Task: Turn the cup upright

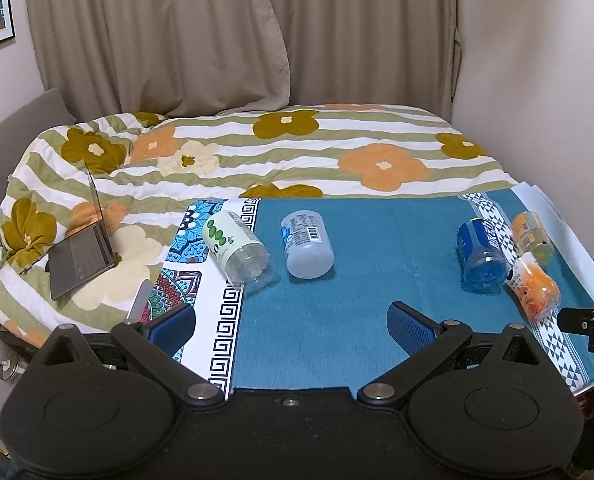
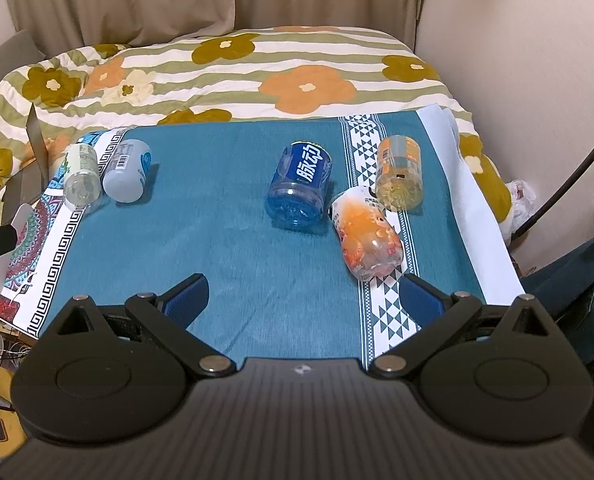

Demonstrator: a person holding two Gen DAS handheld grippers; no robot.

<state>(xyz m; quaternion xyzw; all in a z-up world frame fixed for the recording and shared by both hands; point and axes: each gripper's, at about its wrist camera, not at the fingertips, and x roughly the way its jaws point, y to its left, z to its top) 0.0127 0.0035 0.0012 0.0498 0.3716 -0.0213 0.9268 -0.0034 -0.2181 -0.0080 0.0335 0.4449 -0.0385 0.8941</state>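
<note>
Several plastic cups lie on their sides on a teal cloth (image 1: 357, 280). At left are a green-label clear cup (image 1: 235, 250) (image 2: 82, 178) and a grey cup with a barcode (image 1: 307, 243) (image 2: 127, 175). At right are a blue cup (image 1: 480, 255) (image 2: 301, 186), a yellow-orange cup (image 1: 533, 237) (image 2: 400, 172) and an orange-print cup (image 1: 535, 290) (image 2: 367, 234). My left gripper (image 1: 293, 326) is open and empty, near the front edge, short of the grey cup. My right gripper (image 2: 303, 296) is open and empty, its right finger just below the orange-print cup.
The cloth covers a table (image 2: 257, 240) set against a bed with a flowered quilt (image 1: 257, 152). An open laptop (image 1: 83, 258) lies on the quilt at left. Curtains (image 1: 217, 32) and a wall stand behind. A black cable (image 2: 569, 176) runs at right.
</note>
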